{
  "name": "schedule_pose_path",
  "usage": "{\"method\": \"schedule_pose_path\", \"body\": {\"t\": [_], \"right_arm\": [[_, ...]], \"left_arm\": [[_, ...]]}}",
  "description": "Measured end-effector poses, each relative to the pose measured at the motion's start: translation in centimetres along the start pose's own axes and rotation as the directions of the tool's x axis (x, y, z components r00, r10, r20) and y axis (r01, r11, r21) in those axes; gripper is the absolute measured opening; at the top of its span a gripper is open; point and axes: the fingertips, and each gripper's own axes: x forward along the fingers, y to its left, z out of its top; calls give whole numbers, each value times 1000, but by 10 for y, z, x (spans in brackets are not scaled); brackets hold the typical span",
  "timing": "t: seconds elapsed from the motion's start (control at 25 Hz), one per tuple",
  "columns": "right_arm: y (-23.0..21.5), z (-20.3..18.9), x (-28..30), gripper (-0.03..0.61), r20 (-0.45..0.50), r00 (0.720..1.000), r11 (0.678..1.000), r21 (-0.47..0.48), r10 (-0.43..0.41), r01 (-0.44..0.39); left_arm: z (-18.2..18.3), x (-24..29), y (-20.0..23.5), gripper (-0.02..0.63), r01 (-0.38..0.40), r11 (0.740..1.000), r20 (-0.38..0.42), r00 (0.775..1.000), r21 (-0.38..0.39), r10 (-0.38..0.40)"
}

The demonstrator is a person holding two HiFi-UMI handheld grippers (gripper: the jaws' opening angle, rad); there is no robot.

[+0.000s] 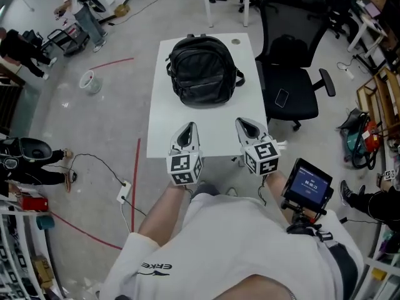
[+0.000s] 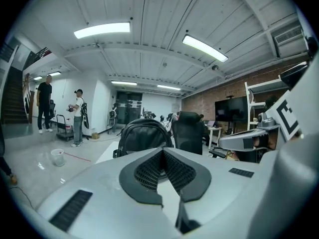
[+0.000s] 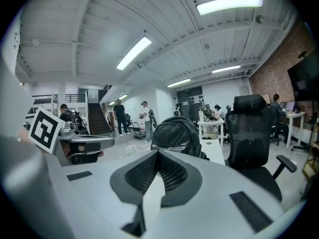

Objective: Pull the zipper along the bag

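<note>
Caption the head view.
Left gripper and right gripper, both shut, empty, over the table's near edge, facing a black backpack.

In front of me a white rectangular table (image 1: 206, 127) stands on the grey floor (image 1: 87, 136). A black backpack (image 1: 203, 70) lies on the far half of the tabletop, roughly centred between the two long sides, with its top handle toward the far edge. Near the far right corner I see a small round mark (image 1: 235, 41) in the top; I cannot tell what it is.

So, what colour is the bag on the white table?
Black all over. The backpack shows best in the head view.
</note>
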Motion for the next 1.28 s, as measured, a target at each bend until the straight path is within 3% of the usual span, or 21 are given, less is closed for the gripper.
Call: {"method": "schedule_pose_path", "body": {"t": [0.72, 1.28], "right_arm": [[23, 0, 2, 3, -7, 1000, 1000, 17, -17, 17], [47, 11, 11, 3, -8, 999, 999, -26, 38, -39]], "left_arm": [[-1, -2, -2, 3, 63, 998, -13, 998, -16, -63], [8, -19, 9, 3, 28, 999, 10, 1000, -20, -28]]}}
